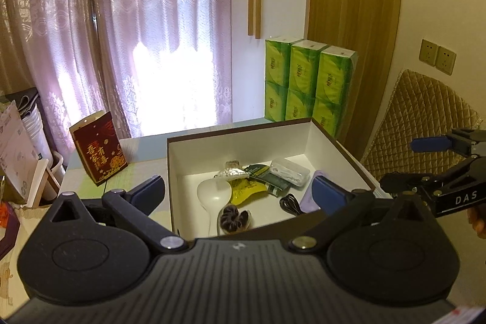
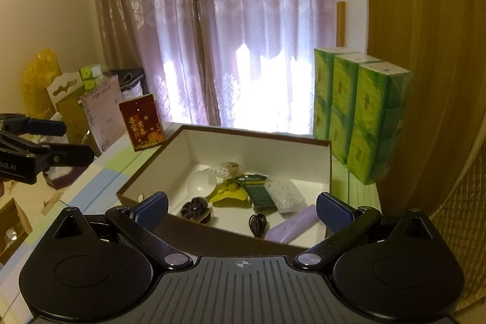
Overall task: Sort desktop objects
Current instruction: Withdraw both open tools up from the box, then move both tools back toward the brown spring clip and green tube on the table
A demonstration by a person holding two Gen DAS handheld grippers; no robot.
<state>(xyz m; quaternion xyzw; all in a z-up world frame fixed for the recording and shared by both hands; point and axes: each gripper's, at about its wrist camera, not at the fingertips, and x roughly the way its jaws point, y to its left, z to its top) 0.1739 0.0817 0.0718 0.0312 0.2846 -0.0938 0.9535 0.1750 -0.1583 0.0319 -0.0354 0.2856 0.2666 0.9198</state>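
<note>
both grippers hang above the near edge of the open box [image 1: 316, 138], white inside with dark rim, standing on the worktop [image 1: 142, 169]. left gripper [image 1: 240, 190]: jaws wide, nothing between them. right gripper [image 2: 241, 210]: jaws wide, likewise empty; in the left wrist view it shows at the far right, outside the box wall.

in the box, all lying on its floor: white spoon [image 1: 212, 196], yellow packet [image 1: 246, 190], dark green packet [image 1: 264, 175], clear plastic case [image 1: 288, 170], lilac case [image 2: 291, 225] against the right wall, coiled black cable [image 2: 258, 223] just beside it, dark round item [image 2: 196, 208] at the near wall. items crowd the middle and near half; the far strip of the floor is bare.

around the box: red gift bag [image 1: 98, 154] upright to the left, apart from the box wall. stacked green tissue packs [image 2: 361, 114] near the far right corner, taller than the box. curtain [image 1: 136, 20] behind the worktop. left of the worktop, clutter of paper bags [image 2: 100, 114]. bare worktop lies between red bag and box
</note>
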